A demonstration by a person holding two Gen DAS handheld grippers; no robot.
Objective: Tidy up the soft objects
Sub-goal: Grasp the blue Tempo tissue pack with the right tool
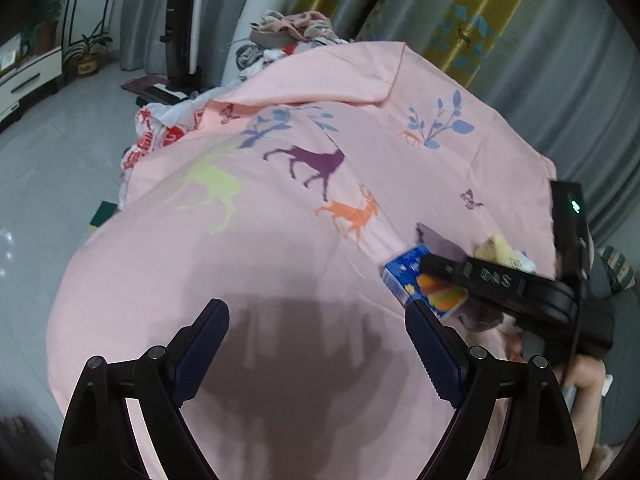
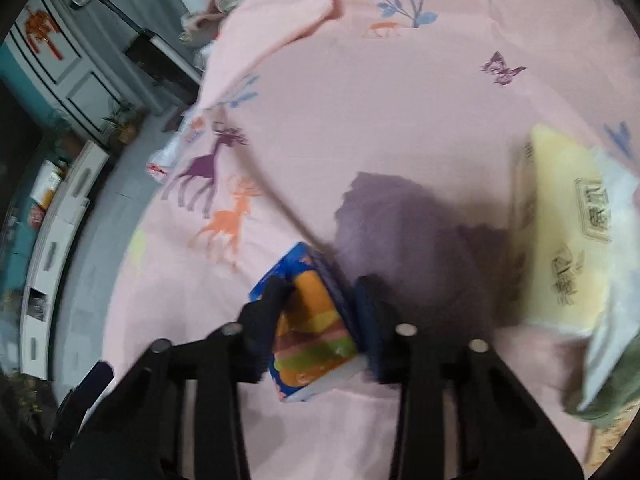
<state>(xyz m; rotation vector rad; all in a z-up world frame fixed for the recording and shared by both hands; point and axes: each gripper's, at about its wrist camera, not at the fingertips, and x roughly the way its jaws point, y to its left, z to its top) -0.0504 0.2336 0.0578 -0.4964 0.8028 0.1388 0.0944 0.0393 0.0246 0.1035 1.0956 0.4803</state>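
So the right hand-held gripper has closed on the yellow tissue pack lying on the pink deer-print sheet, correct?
Not quite. The right hand-held gripper has closed on the blue packet with the orange and green picture, not the yellow tissue pack, which lies untouched off to the side. The right wrist view shows this. The pink deer-print sheet is right.

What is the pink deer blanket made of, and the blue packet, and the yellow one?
The pink deer sheet looks like thin woven cloth with a matte finish: it folds and creases softly. The blue packet, gripped in the right gripper, looks like glossy printed plastic wrap. The yellow pack seems to be soft plastic film too, but blur leaves that open.
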